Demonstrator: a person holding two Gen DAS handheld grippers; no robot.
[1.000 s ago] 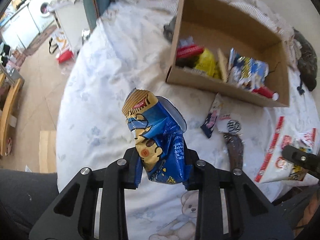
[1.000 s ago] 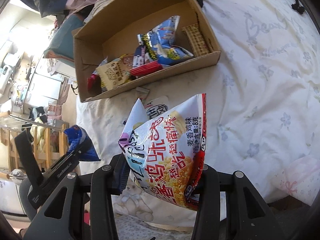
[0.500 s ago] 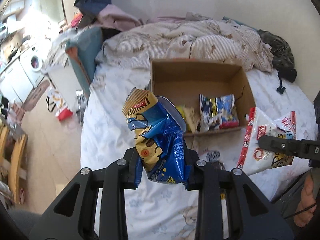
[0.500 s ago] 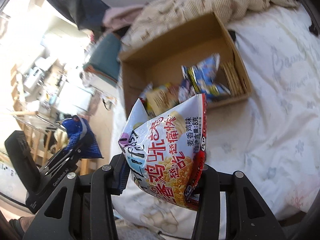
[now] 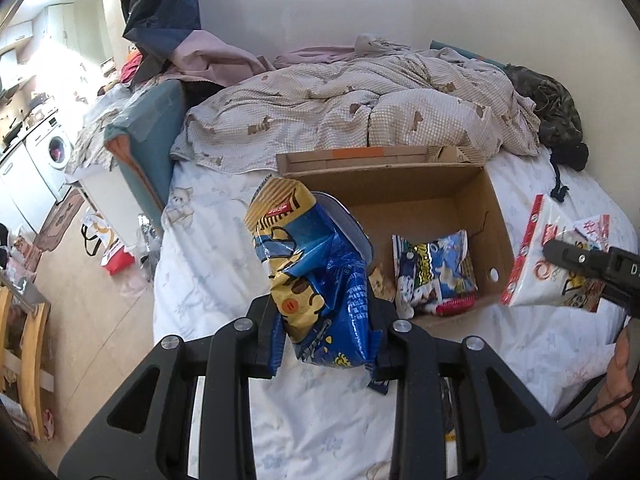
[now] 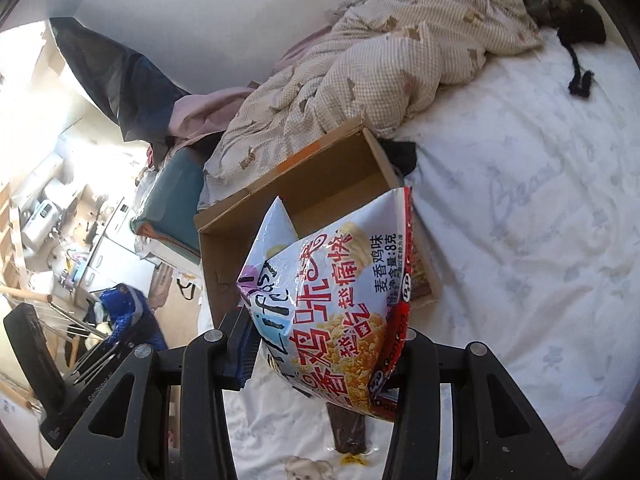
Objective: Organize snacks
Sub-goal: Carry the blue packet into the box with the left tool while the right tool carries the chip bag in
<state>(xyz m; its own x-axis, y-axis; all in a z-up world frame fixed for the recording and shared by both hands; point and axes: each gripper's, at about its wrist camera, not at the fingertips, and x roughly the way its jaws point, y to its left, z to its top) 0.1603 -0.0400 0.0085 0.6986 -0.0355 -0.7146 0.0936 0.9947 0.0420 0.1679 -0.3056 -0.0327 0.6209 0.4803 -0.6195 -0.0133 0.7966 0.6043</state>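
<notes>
Both grippers are raised above the bed, each clenched on a snack bag. Between its two black fingers the left gripper pinches a crumpled blue and yellow snack bag by the lower end, so the bag stands upright above the jaws. It hangs over the white floral sheet just off the near left corner of the cardboard box. The right gripper grips a white and red snack bag printed with Chinese characters, held the same way, with its top reaching up in front of the box's near wall. In the left wrist view that same bag hangs just beyond the right side wall of the box, apart from it.

The box sits open on the bed, its far edge against a rumpled checked quilt. Inside, at the near right corner, lies a blue and white snack packet with a red wrapper beside it. A dark brown wrapped bar lies on the sheet under the right gripper's bag. Off the bed's left edge the floor holds a washing machine and a red and white bag.
</notes>
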